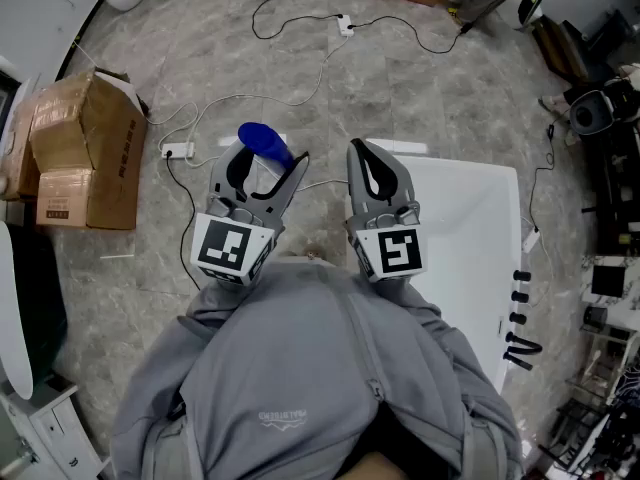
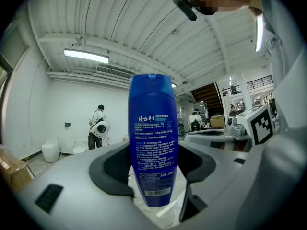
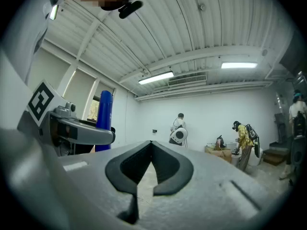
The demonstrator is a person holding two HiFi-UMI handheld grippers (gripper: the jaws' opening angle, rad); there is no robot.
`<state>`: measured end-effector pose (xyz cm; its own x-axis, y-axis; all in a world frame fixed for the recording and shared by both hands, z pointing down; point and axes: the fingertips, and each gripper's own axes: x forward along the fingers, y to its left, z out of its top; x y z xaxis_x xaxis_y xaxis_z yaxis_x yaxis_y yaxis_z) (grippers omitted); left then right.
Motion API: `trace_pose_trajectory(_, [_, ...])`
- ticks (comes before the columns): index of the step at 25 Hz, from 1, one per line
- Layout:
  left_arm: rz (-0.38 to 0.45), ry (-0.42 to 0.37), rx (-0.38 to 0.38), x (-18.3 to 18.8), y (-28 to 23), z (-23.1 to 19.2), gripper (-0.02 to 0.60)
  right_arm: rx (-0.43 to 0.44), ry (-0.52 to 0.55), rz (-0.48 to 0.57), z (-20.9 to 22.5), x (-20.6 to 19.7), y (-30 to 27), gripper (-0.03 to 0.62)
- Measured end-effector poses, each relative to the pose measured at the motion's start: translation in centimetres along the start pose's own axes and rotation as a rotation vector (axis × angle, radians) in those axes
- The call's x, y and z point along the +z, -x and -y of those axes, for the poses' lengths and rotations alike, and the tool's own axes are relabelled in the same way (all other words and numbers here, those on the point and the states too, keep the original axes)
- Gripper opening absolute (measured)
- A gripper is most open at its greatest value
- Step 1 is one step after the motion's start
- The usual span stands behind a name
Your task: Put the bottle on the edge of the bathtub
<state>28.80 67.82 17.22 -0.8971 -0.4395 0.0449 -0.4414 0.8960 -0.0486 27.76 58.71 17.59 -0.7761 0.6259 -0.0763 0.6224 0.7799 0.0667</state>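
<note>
- Two grippers were held level, side by side, in front of a person in a grey sweatshirt [image 1: 300, 368], each with a square-marker cube at its rear.
- The left gripper [image 1: 266, 168] was clamped on a blue shampoo bottle [image 2: 152, 138]; its dark pads pressed against both sides of the bottle's lower half.
- The bottle stood upright in that grip, cap up, with its printed label and barcode facing the left gripper view's camera.
- From the head view, only the bottle's blue top showed, poking out past the left gripper's jaw tips.
- The bottle hung above the grey marbled floor [image 1: 420, 78], left of the white bathtub [image 1: 495, 268] and clear of its edge.
- The right gripper [image 3: 151, 145] was closed, its jaw tips meeting with nothing between them.
- That gripper hung over the bathtub's near left corner.
- Several open cardboard boxes [image 1: 85, 153] sat near the floor's left edge.
- A white power strip [image 1: 178, 151] lay on the floor between the boxes and the left gripper, with white cables trailing from it.
- A person with a white pack on the back [image 2: 98, 126] stood by the far white wall.
</note>
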Motion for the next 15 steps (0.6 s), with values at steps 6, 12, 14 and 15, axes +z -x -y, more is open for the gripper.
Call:
trace_pose_trajectory(6, [0.015, -0.015, -0.004, 0.5, -1.5, 1.3, 0.273, -0.019, 0.005, -0.012, 2.0, -0.2, 0.5, 0.002])
trace_pose_trajectory(12, [0.012, -0.029, -0.001, 0.8, -3.3, 2.6, 0.273, -0.011, -0.011, 0.026, 4.1, 0.0, 1.0, 0.002])
trace_pose_trajectory(14, [0.014, -0.036, -0.001, 0.8, -4.1, 3.1, 0.273, -0.022, -0.041, 0.061, 5.2, 0.0, 1.4, 0.002])
trace_pose_trajectory(15, [0.014, -0.037, -0.001, 0.8, -4.4, 3.2, 0.273, -0.031, -0.052, 0.065, 5.7, -0.2, 1.4, 0.002])
